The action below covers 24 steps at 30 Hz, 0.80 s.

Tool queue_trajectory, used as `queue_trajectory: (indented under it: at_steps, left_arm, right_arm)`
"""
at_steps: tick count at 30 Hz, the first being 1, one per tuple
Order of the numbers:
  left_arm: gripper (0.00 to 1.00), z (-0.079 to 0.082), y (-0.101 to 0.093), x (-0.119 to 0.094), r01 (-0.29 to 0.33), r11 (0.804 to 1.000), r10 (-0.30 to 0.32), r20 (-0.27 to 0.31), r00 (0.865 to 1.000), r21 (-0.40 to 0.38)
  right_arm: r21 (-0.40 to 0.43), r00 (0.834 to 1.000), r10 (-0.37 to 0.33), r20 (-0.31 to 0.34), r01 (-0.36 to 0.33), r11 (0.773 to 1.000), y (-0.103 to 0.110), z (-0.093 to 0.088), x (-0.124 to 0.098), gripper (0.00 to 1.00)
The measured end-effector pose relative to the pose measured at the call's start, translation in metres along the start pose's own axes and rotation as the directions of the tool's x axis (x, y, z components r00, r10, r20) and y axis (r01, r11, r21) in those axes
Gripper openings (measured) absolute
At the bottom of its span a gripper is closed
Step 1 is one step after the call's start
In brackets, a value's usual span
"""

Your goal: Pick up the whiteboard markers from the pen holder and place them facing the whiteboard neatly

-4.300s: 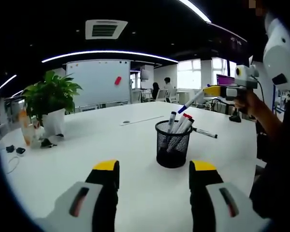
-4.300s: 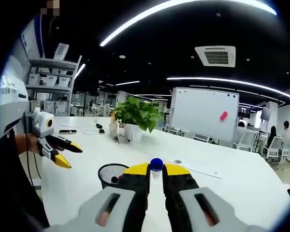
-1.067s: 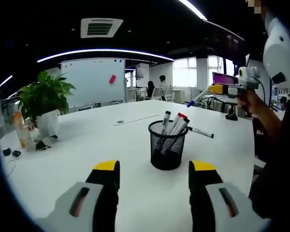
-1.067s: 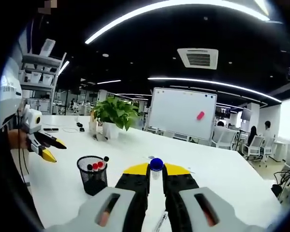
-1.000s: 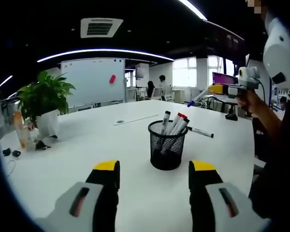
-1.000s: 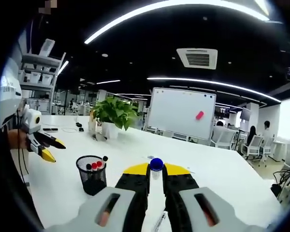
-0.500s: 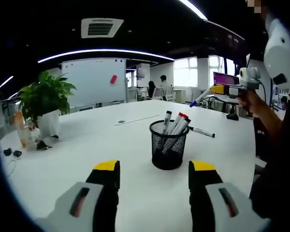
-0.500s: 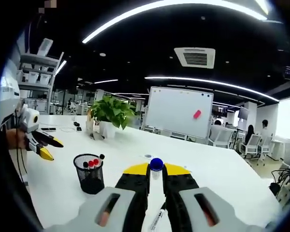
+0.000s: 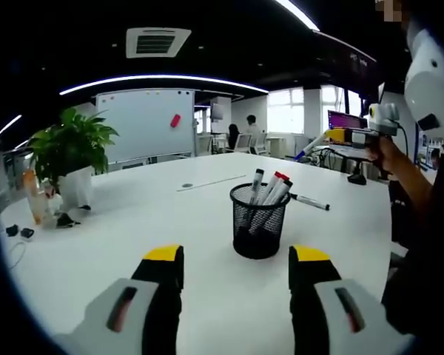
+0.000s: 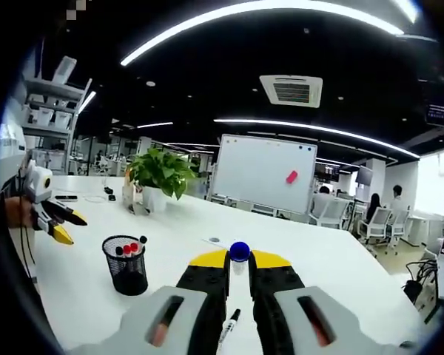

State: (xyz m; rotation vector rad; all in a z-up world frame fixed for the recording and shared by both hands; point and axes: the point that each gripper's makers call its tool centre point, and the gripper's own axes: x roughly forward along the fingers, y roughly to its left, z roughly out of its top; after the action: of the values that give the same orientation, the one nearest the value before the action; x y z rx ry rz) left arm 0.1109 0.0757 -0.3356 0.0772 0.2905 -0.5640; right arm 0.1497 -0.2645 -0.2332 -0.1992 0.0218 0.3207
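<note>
Evidently carrying, the right hand-held gripper (image 10: 239, 268) clamps a blue-capped whiteboard marker (image 10: 239, 252) aimed at the whiteboard (image 10: 264, 173); the left hand-held gripper (image 9: 235, 259), wide open and empty, faces the mesh pen holder (image 9: 259, 220) at frame centre.

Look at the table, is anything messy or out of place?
Not really. One marker lies alone on the white table beside the pen holder, which stands upright with three markers leaning inside. The right gripper is shut on a blue-capped marker. Nothing looks spilled or broken.
</note>
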Motion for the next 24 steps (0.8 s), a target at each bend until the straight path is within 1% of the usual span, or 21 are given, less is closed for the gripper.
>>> queue_trajectory:
  at_steps: [4, 15, 20, 24]
  left_arm:
    - [0.58, 0.000, -0.001, 0.001, 0.004, 1.000, -0.004, 0.000, 1.000, 0.002]
    - [0.58, -0.001, 0.000, 0.000, -0.001, 1.000, 0.001, -0.003, 1.000, -0.001]
    - [0.58, -0.002, 0.000, 0.001, -0.002, 1.000, 0.002, -0.007, 1.000, -0.002]
    - [0.58, -0.002, 0.000, 0.001, 0.000, 1.000, 0.000, -0.008, 1.000, -0.001]
  right_arm:
    - [-0.001, 1.000, -0.003, -0.002, 0.003, 1.000, -0.002, -0.003, -0.002, 0.13]
    - [0.004, 0.999, -0.040, -0.015, 0.040, 0.999, -0.016, -0.009, -0.007, 0.13]
    - [0.008, 0.999, -0.043, -0.014, 0.043, 0.999, -0.017, -0.011, -0.008, 0.13]
    - [0.014, 0.999, -0.043, -0.024, 0.044, 0.999, -0.019, -0.016, -0.007, 0.13]
